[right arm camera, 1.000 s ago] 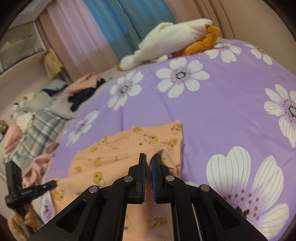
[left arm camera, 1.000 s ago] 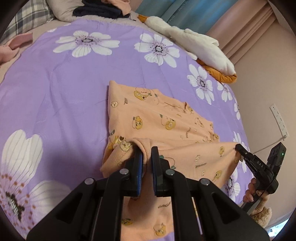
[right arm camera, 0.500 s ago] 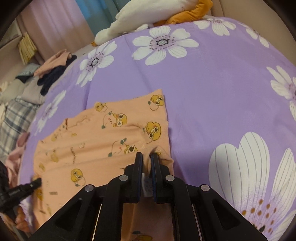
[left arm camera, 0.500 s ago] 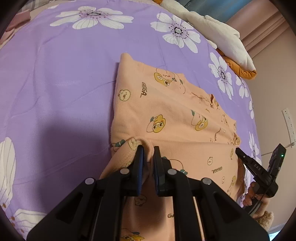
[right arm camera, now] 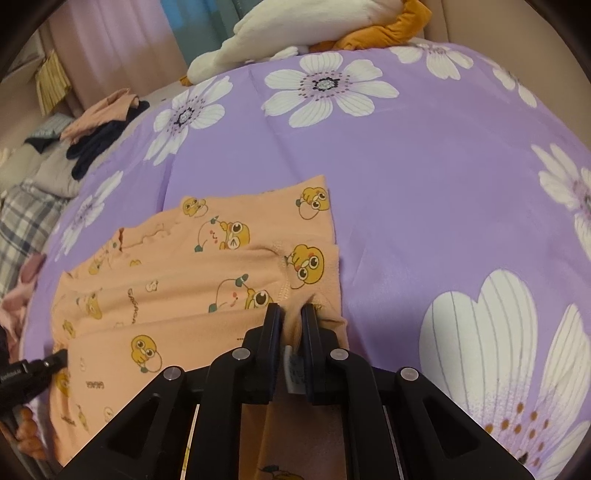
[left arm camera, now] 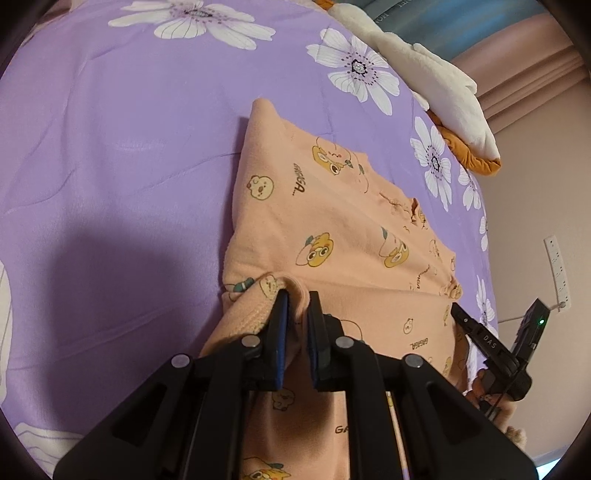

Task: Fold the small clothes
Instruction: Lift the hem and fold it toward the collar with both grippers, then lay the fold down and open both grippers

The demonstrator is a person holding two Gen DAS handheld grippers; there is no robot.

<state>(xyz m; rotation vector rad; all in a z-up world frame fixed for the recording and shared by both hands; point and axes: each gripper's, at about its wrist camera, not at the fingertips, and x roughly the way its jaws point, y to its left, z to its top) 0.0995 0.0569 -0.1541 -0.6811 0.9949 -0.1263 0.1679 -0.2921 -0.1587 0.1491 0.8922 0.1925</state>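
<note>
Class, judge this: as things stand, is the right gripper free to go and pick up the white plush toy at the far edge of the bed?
Probably not yet. The right gripper is shut on the peach garment, so it would have to let go first. Otherwise only open purple bedspread lies between it and the white plush toy.

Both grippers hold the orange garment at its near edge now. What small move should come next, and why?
Probably carry both held corners a little further forward, then lower them. The left gripper and the right gripper each pinch a near corner of the orange garment, and the lifted edge does not yet reach the far edge, which lies flat on the purple bedspread. The fold looks half done.
</note>
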